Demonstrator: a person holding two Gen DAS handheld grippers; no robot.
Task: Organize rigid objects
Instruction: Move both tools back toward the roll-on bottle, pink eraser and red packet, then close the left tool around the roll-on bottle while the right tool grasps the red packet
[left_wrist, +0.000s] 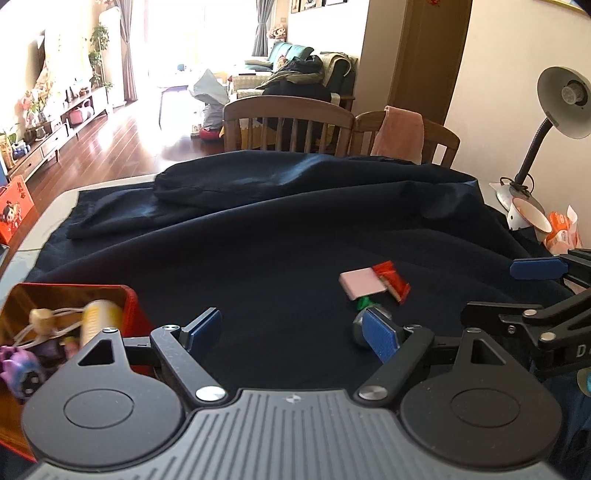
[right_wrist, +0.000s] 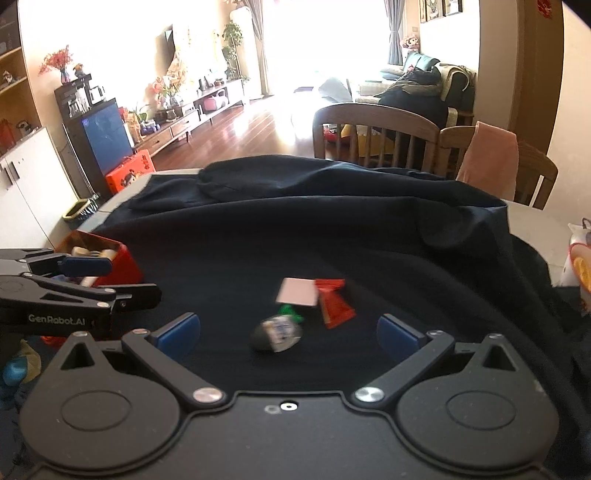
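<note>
right gripper (right_wrist: 288, 334): the fingers are spread wide apart and nothing is held between them.
between the right fingers: a small dark capsule-like item (right_wrist: 276, 334) with a pale label is seen lying on the dark cloth (right_wrist: 369, 251), roughly centred in the gap and touched by neither pad.
just beyond it: a green scrap (right_wrist: 290, 309), a pink flat block (right_wrist: 298, 292) and a red wrapper (right_wrist: 333, 304) are clustered, block and wrapper touching or overlapping.
left gripper (left_wrist: 295, 332): the fingers are likewise held apart and empty; its right pad partly hides the dark item.
beside the left finger: a red box (left_wrist: 131, 306) is seen, already holding a cream cylinder (left_wrist: 98, 321), a purple toy (left_wrist: 22, 369) and corded pieces.
task state, judged: three or four loose things are left outside the box.
risk: the rounded item may be squirted out or rolled if it is closed on off-centre.
risk: the soft cloth may be pinched with it and dragged, so that the cluster is disturbed.
risk: the two grippers sit near each other, so a collision is possible on the way to the box.
</note>
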